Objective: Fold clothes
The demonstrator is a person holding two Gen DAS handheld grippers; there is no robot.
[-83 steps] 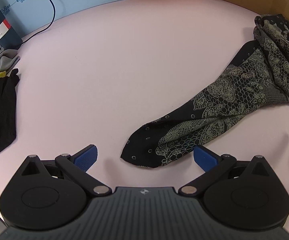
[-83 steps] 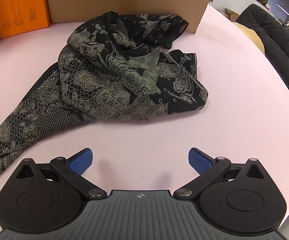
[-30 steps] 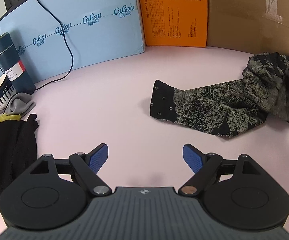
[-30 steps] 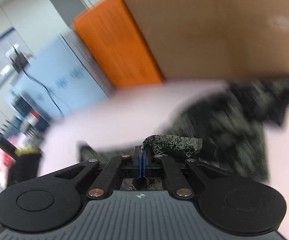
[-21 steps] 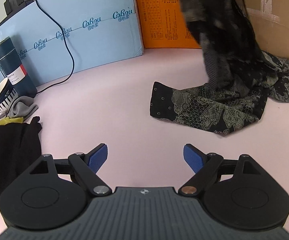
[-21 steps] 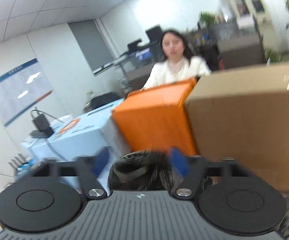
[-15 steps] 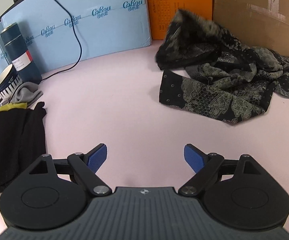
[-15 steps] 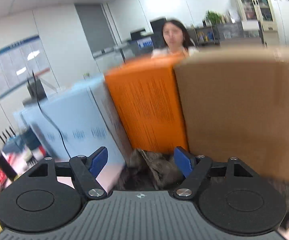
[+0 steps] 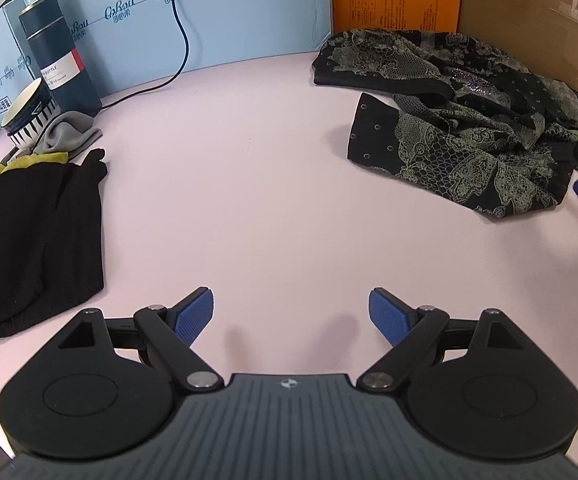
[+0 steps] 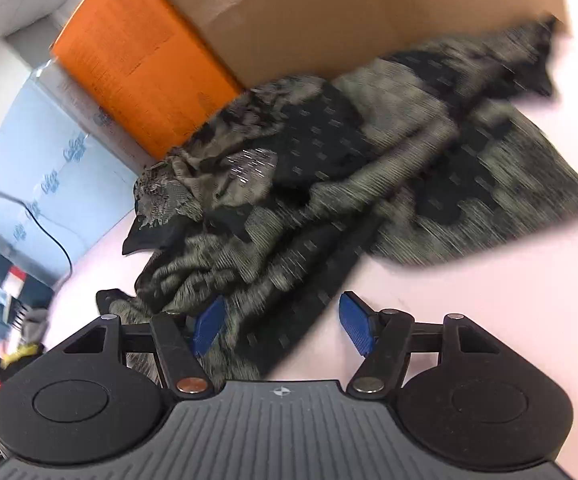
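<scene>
Two grippers: both are seen with jaws spread wide and nothing held.
Garment: the patterned garment (image 9: 461,120) is heaped, unfolded, on the pink worktop (image 9: 273,208) against the cardboard box (image 9: 537,20).
Left gripper (image 9: 291,314): held over bare worktop, well apart from the cloth, which lies ahead and to its right.
Right gripper (image 10: 281,326): far nearer; cloth lies between its fingers.
Long axis: judged to run from near-left to far-right.
</scene>
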